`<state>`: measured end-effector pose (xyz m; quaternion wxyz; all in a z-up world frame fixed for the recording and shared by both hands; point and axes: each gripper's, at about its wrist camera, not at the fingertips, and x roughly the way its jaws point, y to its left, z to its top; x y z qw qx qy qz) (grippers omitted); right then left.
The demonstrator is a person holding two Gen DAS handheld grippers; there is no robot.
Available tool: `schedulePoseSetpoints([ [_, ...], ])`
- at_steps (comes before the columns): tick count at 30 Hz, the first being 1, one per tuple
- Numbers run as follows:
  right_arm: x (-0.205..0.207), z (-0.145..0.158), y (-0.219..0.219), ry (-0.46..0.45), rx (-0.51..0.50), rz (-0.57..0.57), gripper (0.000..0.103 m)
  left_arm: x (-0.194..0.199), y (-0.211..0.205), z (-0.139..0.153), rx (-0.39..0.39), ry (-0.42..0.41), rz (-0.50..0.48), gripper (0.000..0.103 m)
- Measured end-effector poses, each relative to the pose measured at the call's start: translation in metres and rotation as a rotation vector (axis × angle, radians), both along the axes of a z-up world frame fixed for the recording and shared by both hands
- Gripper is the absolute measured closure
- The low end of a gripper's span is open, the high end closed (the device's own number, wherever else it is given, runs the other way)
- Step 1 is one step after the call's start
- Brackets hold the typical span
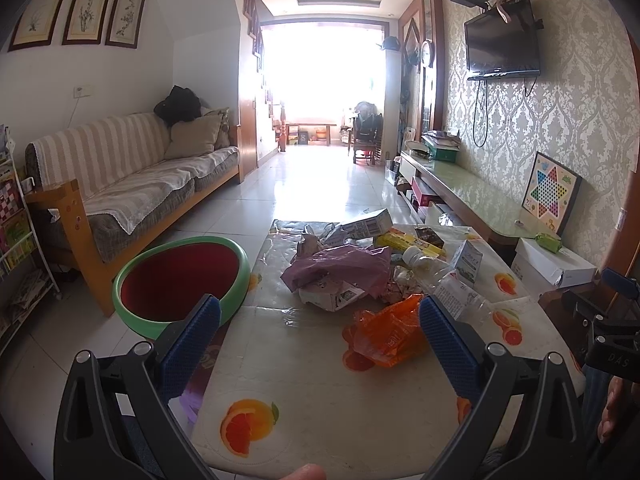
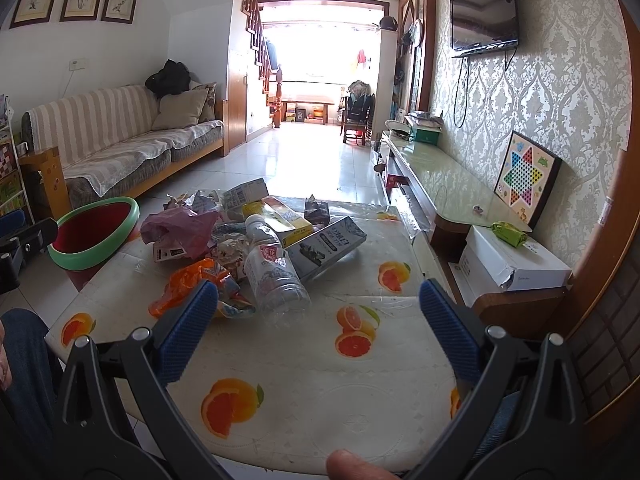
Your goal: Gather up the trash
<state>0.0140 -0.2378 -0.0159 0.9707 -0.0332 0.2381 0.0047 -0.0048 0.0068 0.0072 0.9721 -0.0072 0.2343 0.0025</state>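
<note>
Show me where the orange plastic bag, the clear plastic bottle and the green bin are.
orange plastic bag [image 1: 390, 334]: left wrist view, its crumpled middle.
clear plastic bottle [image 2: 276, 280]: right wrist view, its body.
green bin [image 1: 132, 312]: left wrist view, its near rim.

— What sort of place is shown?
— A home living room: a striped-covered sofa is seen along one wall, a television is mounted opposite, and framed prints are hung above; a staircase is visible.
</note>
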Motion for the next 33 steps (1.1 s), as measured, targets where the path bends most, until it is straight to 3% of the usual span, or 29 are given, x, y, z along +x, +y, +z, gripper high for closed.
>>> schedulePoseSetpoints([
  [33,-0.002,-0.0016,0.0003,-0.007,-0.001,0.012,0.003,0.0004,0.0009,0.0001,-0.002,0.002,0.001,0.008],
])
